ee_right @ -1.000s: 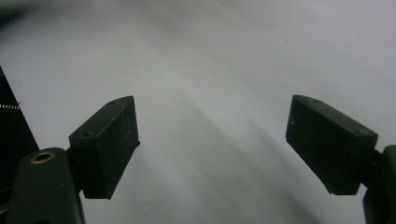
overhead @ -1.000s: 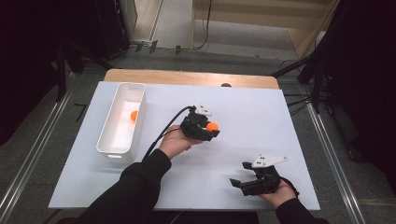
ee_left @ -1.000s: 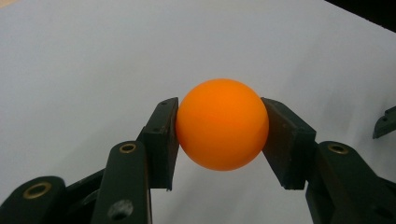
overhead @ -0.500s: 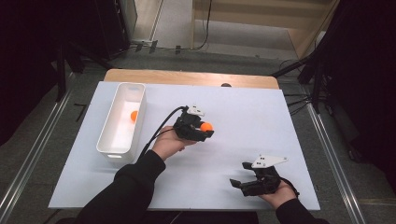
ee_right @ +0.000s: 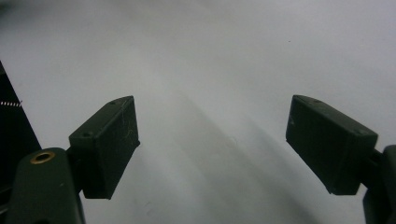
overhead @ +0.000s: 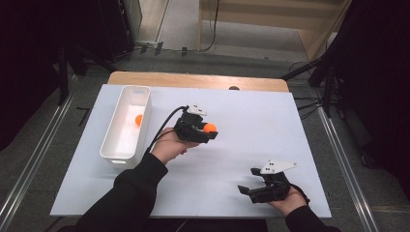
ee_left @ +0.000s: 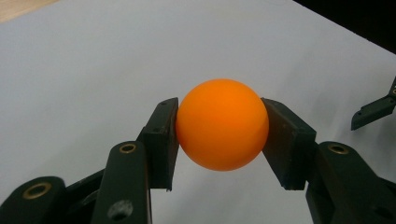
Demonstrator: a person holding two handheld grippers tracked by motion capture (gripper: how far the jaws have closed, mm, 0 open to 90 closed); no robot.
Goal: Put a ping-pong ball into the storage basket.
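1. Orange smooth plastic ball (ee_left: 222,123), round like a table-tennis ball, is held between the two black pads of the left gripper (overhead: 203,130), lifted over the middle of the white table sheet (overhead: 251,125).
2. The left gripper is clenched on this ball; in the left gripper view one pad presses on each side of it and no gap shows.
3. The white rectangular plastic bin (overhead: 113,150) lies to the left of the held ball, near but apart. Its long axis runs from near to far, and a second orange ball (overhead: 139,120) lies inside, toward the far end.
4. As I judge it, the coming move is leftward, over the bin's right wall, before release.
5. The right gripper (overhead: 256,189) rests at the near right, well apart from the bin, its jaws spread wide with nothing between them. So the left hand is much the nearer one.
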